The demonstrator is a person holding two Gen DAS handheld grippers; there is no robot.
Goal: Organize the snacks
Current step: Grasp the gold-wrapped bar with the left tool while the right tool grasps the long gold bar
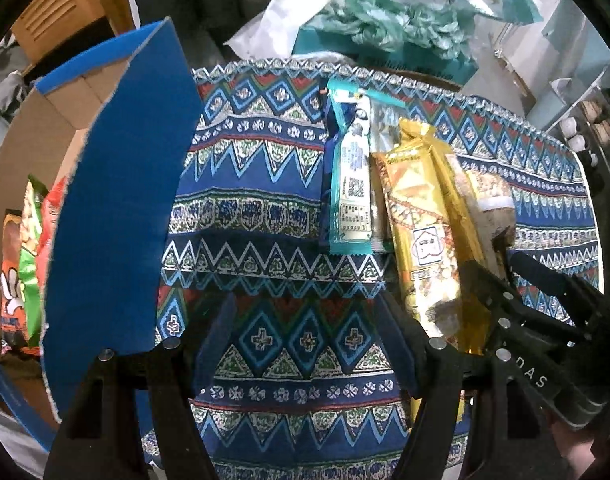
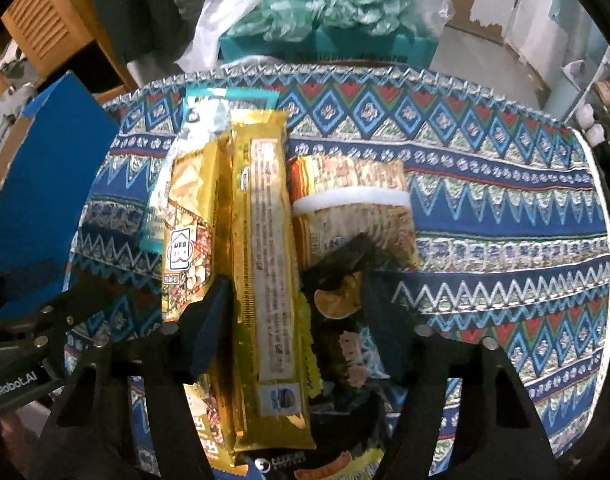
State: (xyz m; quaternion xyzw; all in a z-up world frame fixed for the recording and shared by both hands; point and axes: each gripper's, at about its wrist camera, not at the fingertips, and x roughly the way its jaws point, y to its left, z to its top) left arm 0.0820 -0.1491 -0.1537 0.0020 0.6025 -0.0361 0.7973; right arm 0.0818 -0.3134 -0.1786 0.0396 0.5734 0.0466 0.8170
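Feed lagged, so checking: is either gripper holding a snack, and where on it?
Right gripper straddles the gold snack bar around its middle, fingers apart, no firm hold. Left gripper holds nothing.

Black claw (image 1: 305, 344), blue pads (image 1: 215, 344), silver screws

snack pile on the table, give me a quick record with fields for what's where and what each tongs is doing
surface: patterned tablecloth
pile: gold snack pack on top, teal-edged packet at its left, cracker pack at its right
container: blue cardboard box, left of the pile, snack bags standing inside
left tongs: open, over bare cloth
right tongs: open, straddling the gold snack pack
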